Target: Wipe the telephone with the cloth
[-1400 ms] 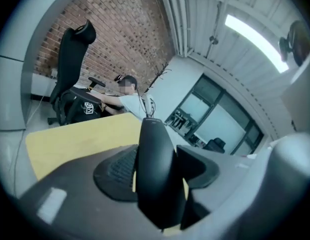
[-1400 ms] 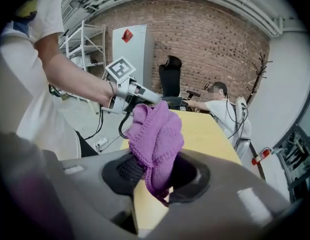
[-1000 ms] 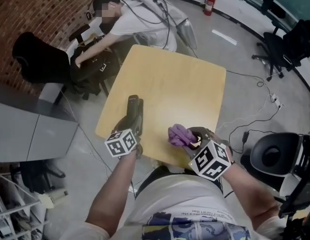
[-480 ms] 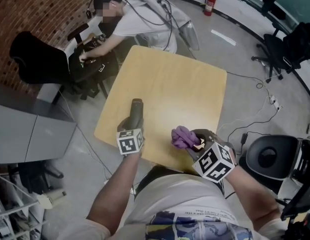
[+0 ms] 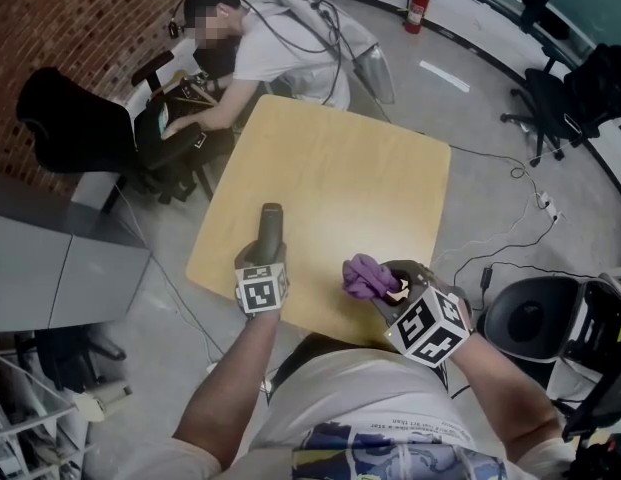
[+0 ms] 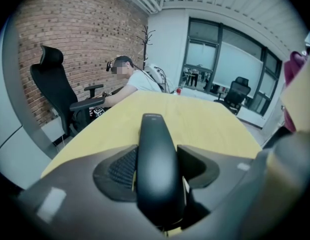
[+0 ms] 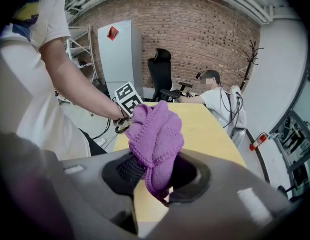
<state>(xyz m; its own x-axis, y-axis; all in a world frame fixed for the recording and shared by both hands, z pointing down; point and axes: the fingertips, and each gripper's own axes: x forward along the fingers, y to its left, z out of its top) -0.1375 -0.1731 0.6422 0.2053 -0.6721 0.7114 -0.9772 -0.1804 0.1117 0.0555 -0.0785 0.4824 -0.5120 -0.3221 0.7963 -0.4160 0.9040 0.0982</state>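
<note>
A black telephone handset [image 5: 270, 230] lies lengthwise between the jaws of my left gripper [image 5: 265, 258], near the front left of the wooden table [image 5: 340, 188]. In the left gripper view the handset [image 6: 157, 169] fills the gap and both jaws press its sides. My right gripper [image 5: 385, 286] sits at the table's front edge, shut on a bunched purple cloth [image 5: 366, 274]. The cloth [image 7: 155, 144] sticks up out of the jaws in the right gripper view. About a hand's width of bare table separates cloth and handset.
A person [image 5: 260, 43] leans over a dark bag [image 5: 180, 133] by the table's far left corner, next to a black office chair [image 5: 60, 118]. A round black stool [image 5: 535, 313] stands at the right. Cables [image 5: 510, 228] run over the floor. A grey cabinet [image 5: 50, 258] is at the left.
My left gripper with the handset has swung from a tilted pose to pointing straight up the table and shifted slightly right. The right gripper with the cloth has barely moved.
</note>
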